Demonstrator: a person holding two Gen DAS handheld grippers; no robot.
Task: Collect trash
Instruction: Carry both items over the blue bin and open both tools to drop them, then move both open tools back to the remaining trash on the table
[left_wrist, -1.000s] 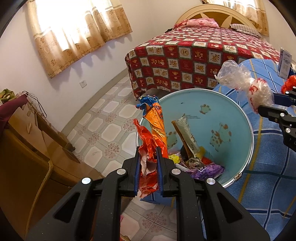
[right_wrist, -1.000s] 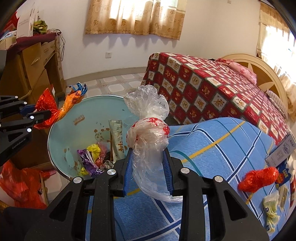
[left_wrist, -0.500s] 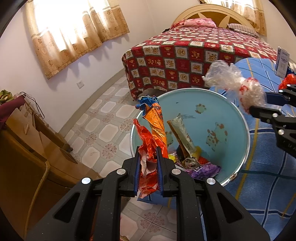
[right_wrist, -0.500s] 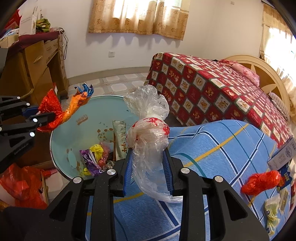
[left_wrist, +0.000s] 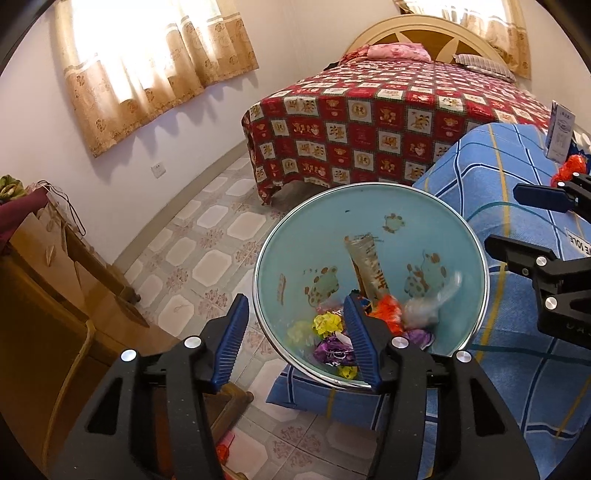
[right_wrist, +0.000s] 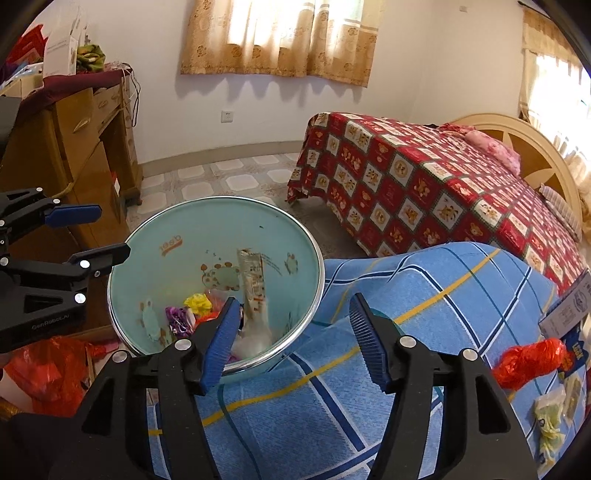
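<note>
While we hold both grippers over the light blue trash bin (left_wrist: 373, 221), their jaws are opening and nothing sits between them. Our left gripper (left_wrist: 295, 336) hangs over the bin's near left rim, its blue pads spread apart with only floor and bin showing in the gap. Our right gripper (right_wrist: 291, 332) hangs at the bin's right side, half over the rim and half over the blue checked blanket (right_wrist: 424, 295), and its pads are spread wide too. Down at the bottom of the bin lies the trash: an orange wrapper (left_wrist: 386, 312), a clear plastic bag (left_wrist: 424, 308) that looks blurry, a tall grey-brown packet (left_wrist: 369, 266) leaning on the bin's far wall, and some yellow and purple wrappers (left_wrist: 328, 332). To the right of the bin, well apart from it on the blanket, lies a red crumpled bag (right_wrist: 528, 362), with a pale green wrapper (right_wrist: 550, 413) just below it. Behind the bin stands a bed with a red patterned cover (right_wrist: 424, 184). To the left of the bin stands a wooden dresser (right_wrist: 85, 147), and a red plastic bag (right_wrist: 51, 369) lies on the floor on that side.
</note>
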